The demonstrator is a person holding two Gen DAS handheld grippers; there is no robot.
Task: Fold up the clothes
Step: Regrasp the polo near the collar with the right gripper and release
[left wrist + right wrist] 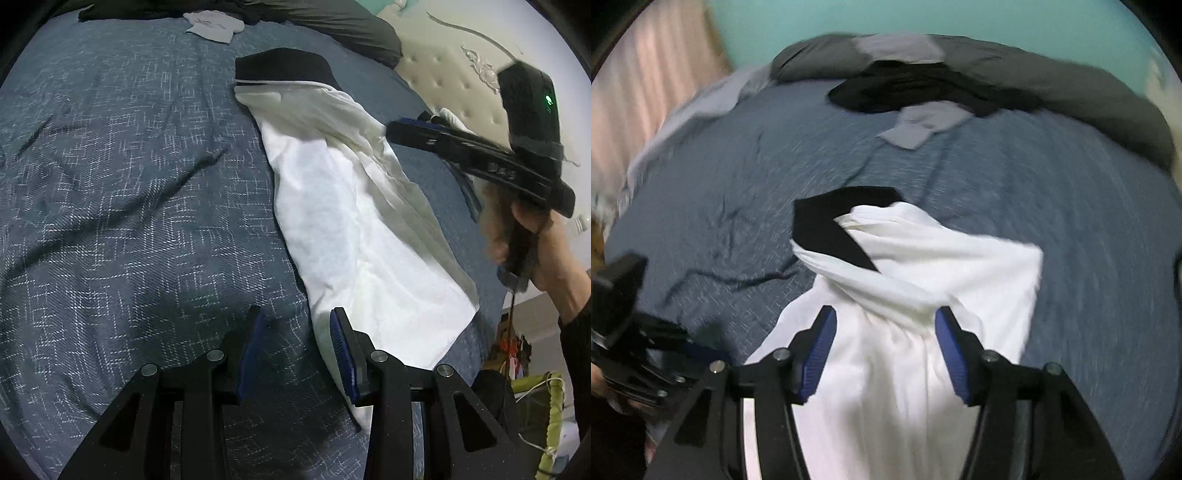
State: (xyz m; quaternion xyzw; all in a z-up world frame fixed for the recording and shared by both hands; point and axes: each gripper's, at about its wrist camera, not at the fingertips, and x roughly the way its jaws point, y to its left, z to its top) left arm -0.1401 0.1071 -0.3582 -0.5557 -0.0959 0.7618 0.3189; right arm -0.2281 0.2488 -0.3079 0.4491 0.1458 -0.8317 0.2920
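You are working over a wide blue-grey bedspread (pixel 122 192) that is filling most of both views, with a dark grey pillow (pixel 1052 88) lying along its far edge. A white garment with a black collar (pixel 351 221) is lying on the bedspread in a long folded strip, the black collar end pointing away from you and the white hem end reaching your near side. A small pale grey folded piece (pixel 923 123) is resting well apart from it, near the pillow, just beside a black garment (pixel 908 88). Your right hand (pixel 535 251) is holding the right gripper (pixel 886 347) above the white cloth; its jaws are standing released, the cloth under the gap but not pinched. Your left gripper (pixel 295 347) is sitting partly parted at the strip's near edge, one blue pad (pixel 341 354) touching the fabric, clamping nothing.
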